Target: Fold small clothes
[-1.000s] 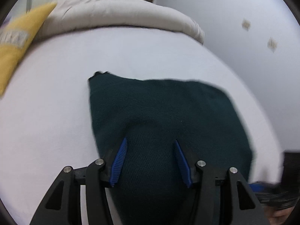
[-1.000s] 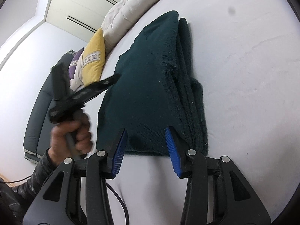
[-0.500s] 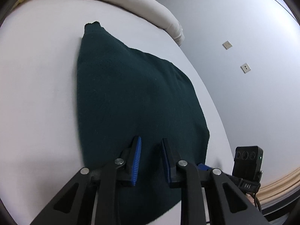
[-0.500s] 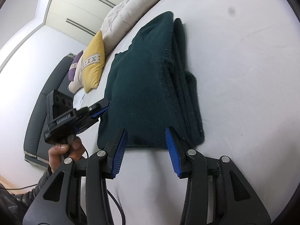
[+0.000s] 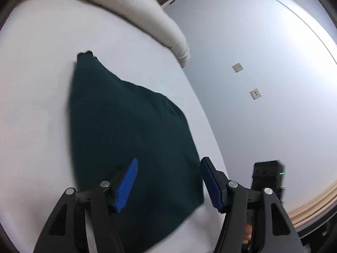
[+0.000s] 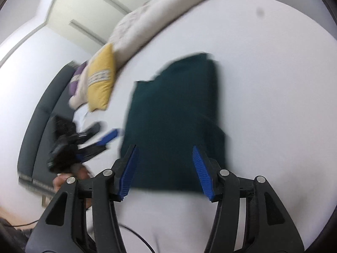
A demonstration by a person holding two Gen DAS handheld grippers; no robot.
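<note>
Both of my claws hang released above the bed, gripping nothing. From the left wrist, my left claw spreads its blue pads wide over the near right corner of the dark green knit, which lies flat on the white sheet, its far tip pointing toward the rolled cream duvet; the right claw's body shows at the near right edge. I judge the folding about done here, so the next move calls either for one more fold across the middle or for backing off. From the right wrist, my right claw, jaws apart, sits over the near edge of the same garment. This view, though blurred, shows what the left cannot: stacked layers along the garment's right side, a yellow cushion to the far left, and my left claw off the cloth at its left.
</note>
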